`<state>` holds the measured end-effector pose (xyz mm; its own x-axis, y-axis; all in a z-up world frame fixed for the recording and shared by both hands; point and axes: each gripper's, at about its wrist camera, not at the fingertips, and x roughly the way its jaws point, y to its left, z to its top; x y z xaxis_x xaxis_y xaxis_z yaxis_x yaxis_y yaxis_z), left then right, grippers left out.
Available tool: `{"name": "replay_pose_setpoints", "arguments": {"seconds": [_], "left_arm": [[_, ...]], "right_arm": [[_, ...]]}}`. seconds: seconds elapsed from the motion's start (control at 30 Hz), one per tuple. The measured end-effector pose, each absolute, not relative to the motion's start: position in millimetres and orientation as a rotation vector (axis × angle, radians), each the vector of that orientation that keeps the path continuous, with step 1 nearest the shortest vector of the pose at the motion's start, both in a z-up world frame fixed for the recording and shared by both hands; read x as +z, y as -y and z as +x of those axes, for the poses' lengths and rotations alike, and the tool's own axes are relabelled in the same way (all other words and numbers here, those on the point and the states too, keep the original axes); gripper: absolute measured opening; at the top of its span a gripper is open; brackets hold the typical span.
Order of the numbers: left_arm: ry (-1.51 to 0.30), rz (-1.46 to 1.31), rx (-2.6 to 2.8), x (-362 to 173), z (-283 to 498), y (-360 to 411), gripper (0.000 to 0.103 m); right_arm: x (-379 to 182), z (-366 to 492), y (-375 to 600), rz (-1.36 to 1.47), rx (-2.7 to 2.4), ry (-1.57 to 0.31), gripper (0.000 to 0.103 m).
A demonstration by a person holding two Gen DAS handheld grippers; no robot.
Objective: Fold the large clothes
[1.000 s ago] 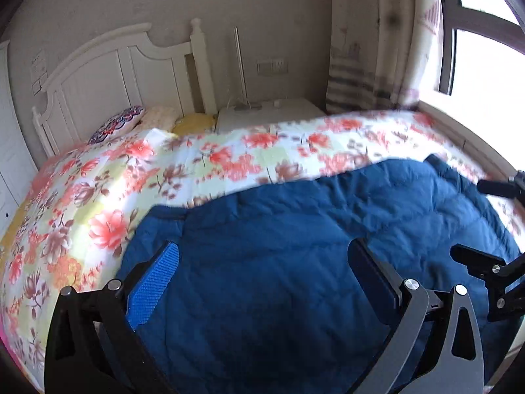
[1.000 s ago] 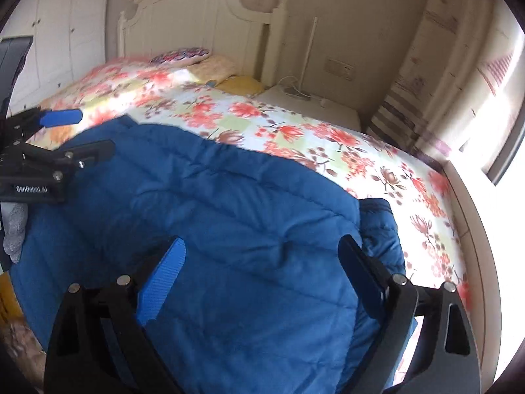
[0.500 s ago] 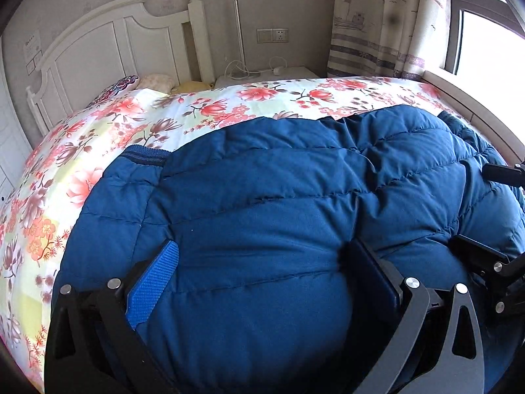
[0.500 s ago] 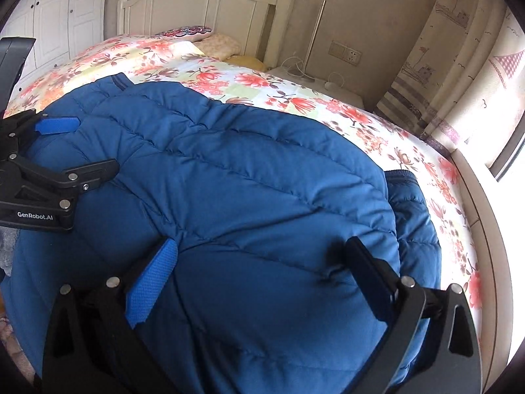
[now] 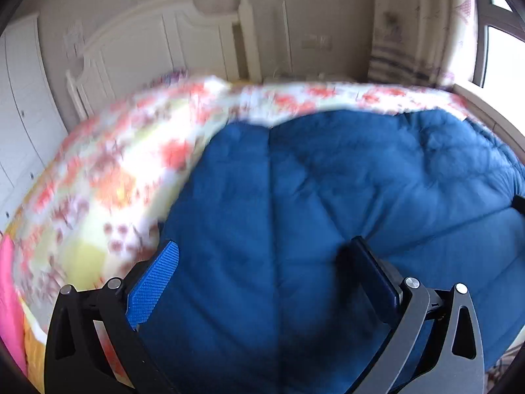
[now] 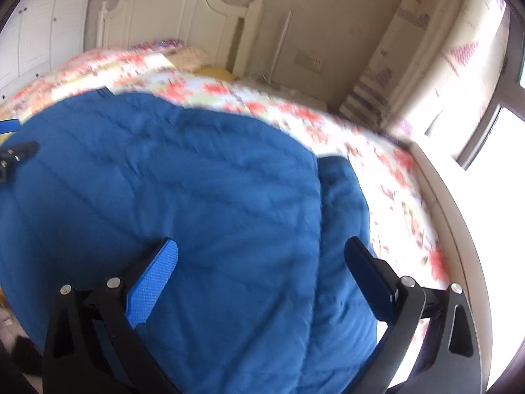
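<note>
Down jacket (image 6: pixel 197 197) lay spread on the bed (image 6: pixel 393 177) beneath both wide-open grippers, left gripper (image 5: pixel 262 262) and right gripper (image 6: pixel 261 259), seemingly flattened for folding.

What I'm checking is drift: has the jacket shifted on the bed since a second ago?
Yes. The jacket reaches closer to the headboard now; the bedspread strip between them has narrowed.

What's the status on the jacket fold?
Left gripper open, right gripper open, nothing clamped. Blue padded jacket spread on floral bedspread. No obstruction seen.
</note>
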<state>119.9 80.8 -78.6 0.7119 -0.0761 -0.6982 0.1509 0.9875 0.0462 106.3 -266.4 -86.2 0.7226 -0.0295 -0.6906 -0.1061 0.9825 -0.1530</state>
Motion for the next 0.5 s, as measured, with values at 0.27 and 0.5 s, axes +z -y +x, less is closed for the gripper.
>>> {"name": "replay_pose_setpoints", "arguments": {"seconds": [0.27, 0.5], "left_arm": [[-0.735, 0.125, -0.126, -83.2, 118.9, -81.2, 0.099], [-0.736, 0.112, -0.136, -85.0, 117.5, -82.4, 0.099]], "right_arm": [[-93.5, 108.3, 265.6, -0.194, 0.023, -0.755, 0.1], [-93.5, 106.1, 261.8, -0.203, 0.014, -0.748, 0.1]]}}
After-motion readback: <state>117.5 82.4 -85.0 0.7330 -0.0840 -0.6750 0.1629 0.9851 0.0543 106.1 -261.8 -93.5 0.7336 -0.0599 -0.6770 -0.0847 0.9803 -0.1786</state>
